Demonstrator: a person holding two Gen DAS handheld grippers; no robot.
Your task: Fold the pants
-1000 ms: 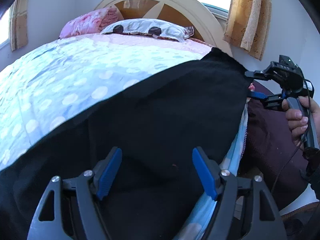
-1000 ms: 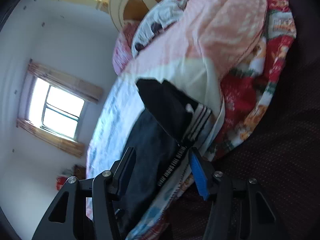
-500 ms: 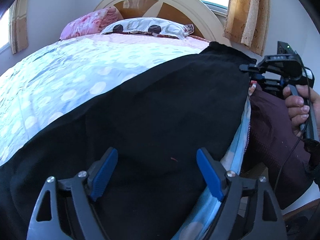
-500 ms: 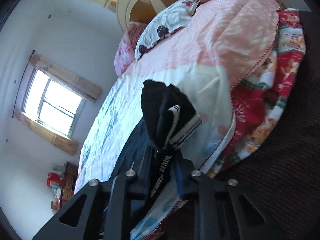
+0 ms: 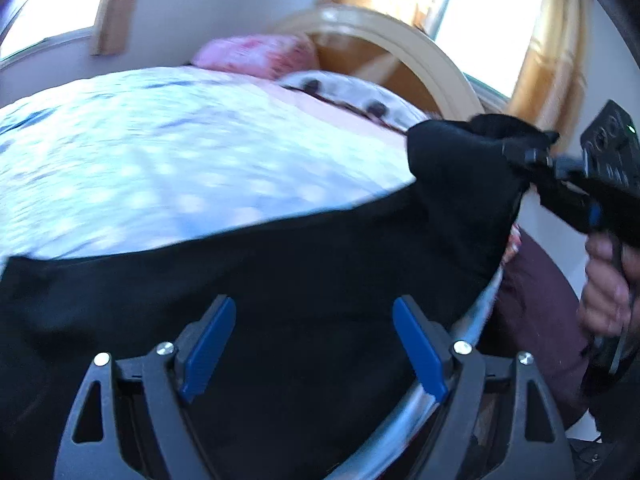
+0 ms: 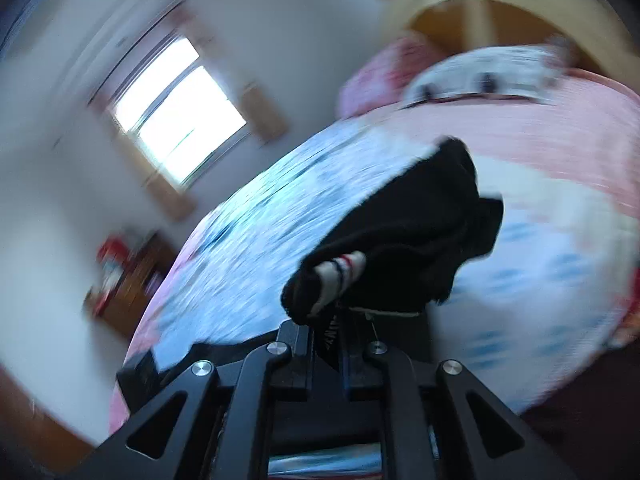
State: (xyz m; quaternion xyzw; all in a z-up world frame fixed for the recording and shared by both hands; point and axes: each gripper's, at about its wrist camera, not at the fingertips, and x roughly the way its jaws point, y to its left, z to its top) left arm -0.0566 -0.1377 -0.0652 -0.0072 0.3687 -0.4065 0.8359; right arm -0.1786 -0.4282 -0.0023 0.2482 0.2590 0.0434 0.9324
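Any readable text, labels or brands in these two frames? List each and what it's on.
White lettering on the waistband of the pants, pinched in the right gripper: blurred, not readable.
Markings on the right gripper's housing in the left wrist view: too small to read.
No other text is visible.

We count one pair of black pants, two claws, the left claw and the right claw, one bed with one arched headboard, two pillows, one pink pillow and one white patterned pillow, and two windows, one side window, one behind the headboard
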